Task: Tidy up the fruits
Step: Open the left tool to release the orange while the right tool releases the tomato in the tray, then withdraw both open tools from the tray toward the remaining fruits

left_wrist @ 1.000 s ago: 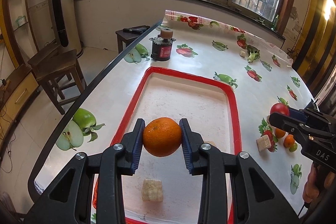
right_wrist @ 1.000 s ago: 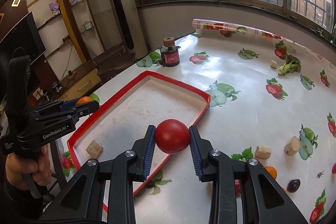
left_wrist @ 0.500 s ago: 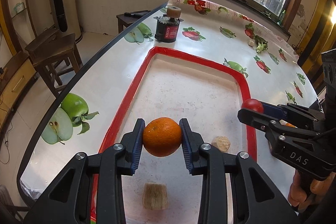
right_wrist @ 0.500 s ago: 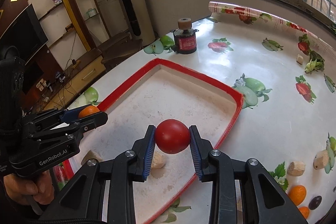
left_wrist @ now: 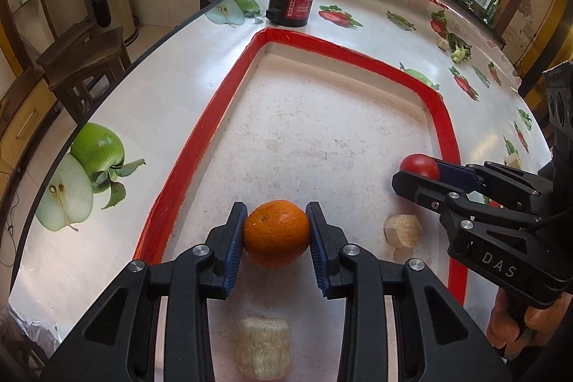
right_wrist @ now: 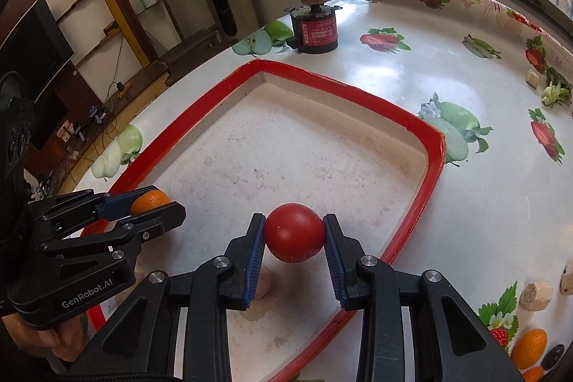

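Observation:
My left gripper [left_wrist: 276, 231] is shut on an orange [left_wrist: 276, 233] and holds it over the near left part of the red-rimmed tray [left_wrist: 200, 127]. It also shows in the right wrist view [right_wrist: 152, 203]. My right gripper [right_wrist: 294, 233] is shut on a red round fruit [right_wrist: 294, 232] over the tray's near right part [right_wrist: 428, 199]. It shows in the left wrist view [left_wrist: 417, 172] at the right. Two beige chunks [left_wrist: 401, 231] [left_wrist: 263, 351] lie in the tray below the grippers.
A black and red motor [right_wrist: 317, 31] stands beyond the tray's far corner. Small orange and dark fruits [right_wrist: 529, 348] and beige chunks [right_wrist: 536, 289] lie on the tablecloth at the right. A green vegetable piece [right_wrist: 555, 92] lies far right. The table edge [left_wrist: 107, 102] runs along the left.
Both grippers have moved forward and lower over the tray, each still holding its fruit. The tray looks larger and nearer in both views.

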`<state>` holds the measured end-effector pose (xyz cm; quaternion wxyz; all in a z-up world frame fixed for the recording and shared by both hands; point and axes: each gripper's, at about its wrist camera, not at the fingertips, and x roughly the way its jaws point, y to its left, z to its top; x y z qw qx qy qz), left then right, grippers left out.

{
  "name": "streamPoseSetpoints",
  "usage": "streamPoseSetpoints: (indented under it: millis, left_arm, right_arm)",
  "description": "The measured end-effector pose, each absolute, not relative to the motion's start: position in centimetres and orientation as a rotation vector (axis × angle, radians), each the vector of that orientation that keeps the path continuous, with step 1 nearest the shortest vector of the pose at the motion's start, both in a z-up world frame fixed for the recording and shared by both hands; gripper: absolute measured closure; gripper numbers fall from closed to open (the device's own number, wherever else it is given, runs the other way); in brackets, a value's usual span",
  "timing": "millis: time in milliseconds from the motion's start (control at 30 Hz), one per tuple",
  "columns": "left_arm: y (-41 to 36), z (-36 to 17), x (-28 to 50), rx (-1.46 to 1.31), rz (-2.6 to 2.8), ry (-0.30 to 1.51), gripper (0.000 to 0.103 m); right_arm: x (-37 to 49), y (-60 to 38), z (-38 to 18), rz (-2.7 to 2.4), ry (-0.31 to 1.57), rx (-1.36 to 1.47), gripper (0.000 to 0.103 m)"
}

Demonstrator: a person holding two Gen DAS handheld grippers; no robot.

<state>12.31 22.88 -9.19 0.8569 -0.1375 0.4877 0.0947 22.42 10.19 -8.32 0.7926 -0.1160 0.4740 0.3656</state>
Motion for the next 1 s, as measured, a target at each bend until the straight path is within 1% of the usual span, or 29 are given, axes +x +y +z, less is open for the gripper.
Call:
streamPoseSetpoints:
  millis: [167, 200, 233, 267, 300, 333, 733, 1000]
  left_arm:
    - [22.6, -9.1, 12.2, -0.258, 0.215, 1.028, 0.07]
    - [22.6, -9.1, 12.1, -0.256, 0.221, 1.031, 0.062]
    - [22.5, -9.0, 12.1, -0.257, 0.225, 1.029, 0.057]
    - [22.6, -8.8, 11.9, -0.258, 0.228, 1.021, 0.048]
    - [22.5, -8.6, 11.7, -0.256, 0.233, 1.011, 0.047]
    - [22.5, -8.4, 11.5, -0.251, 0.237, 1.002, 0.047]
    - [21.5, -5.8, 9.7, -0.24, 0.239, 0.943, 0.047]
    - [19.7, -4.4, 9.2, -0.22, 0.21, 0.914, 0.047]
  right_arm:
    - [22.5, 10.2, -8.9, 0.78, 1.033, -0.246, 0.068]
    - [22.6, 10.2, -8.8, 0.783, 1.037, -0.241, 0.063]
    - [22.6, 10.2, -8.7, 0.787, 1.038, -0.237, 0.06]
    - [22.5, 10.1, -8.5, 0.786, 1.031, -0.237, 0.051]
    - [22.4, 10.0, -8.2, 0.782, 1.022, -0.24, 0.043]
    - [22.3, 9.9, -8.0, 0.78, 1.011, -0.244, 0.042]
    - [20.2, 5.7, -3.8, 0.763, 0.918, -0.188, 0.042]
    - [18.9, 1.9, -2.2, 0.729, 0.893, -0.142, 0.042]
